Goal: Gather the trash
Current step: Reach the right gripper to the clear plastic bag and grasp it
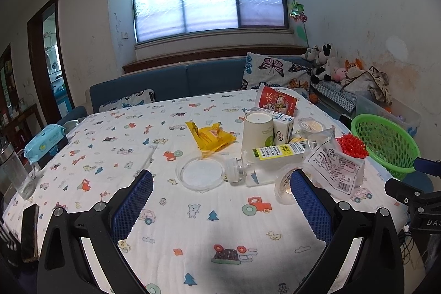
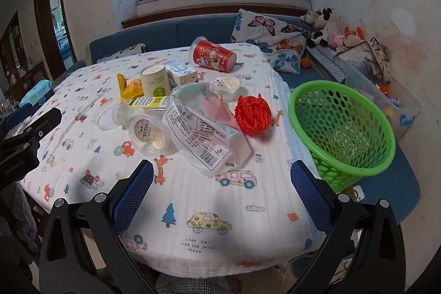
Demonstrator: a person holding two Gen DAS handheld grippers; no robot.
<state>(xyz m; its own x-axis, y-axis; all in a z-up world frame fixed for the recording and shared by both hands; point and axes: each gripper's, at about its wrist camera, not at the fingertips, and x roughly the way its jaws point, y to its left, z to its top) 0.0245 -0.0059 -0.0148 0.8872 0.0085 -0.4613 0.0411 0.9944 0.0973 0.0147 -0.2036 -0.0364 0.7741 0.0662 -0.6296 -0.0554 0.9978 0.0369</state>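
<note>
Trash lies in a heap on the patterned tablecloth [image 2: 209,211]: a clear plastic bag [image 2: 201,128], a red mesh ball [image 2: 252,112], a yellow wrapper [image 1: 210,138], a white paper cup [image 1: 257,130], a red cup on its side [image 2: 213,54], a clear bottle with a yellow label [image 1: 273,153], a round clear lid [image 1: 199,174] and small pudding cups [image 2: 148,132]. A green basket [image 2: 341,128] stands at the table's right edge. My left gripper [image 1: 222,208] is open and empty, near the lid. My right gripper [image 2: 220,197] is open and empty, in front of the bag.
A wet-wipes pack [image 1: 44,141], a glass jug [image 1: 16,172] and a phone [image 1: 29,232] sit at the table's left side. A blue sofa [image 1: 179,81] with butterfly cushions and plush toys [image 1: 328,62] runs behind the table. A clear storage bin [image 2: 386,98] stands beyond the basket.
</note>
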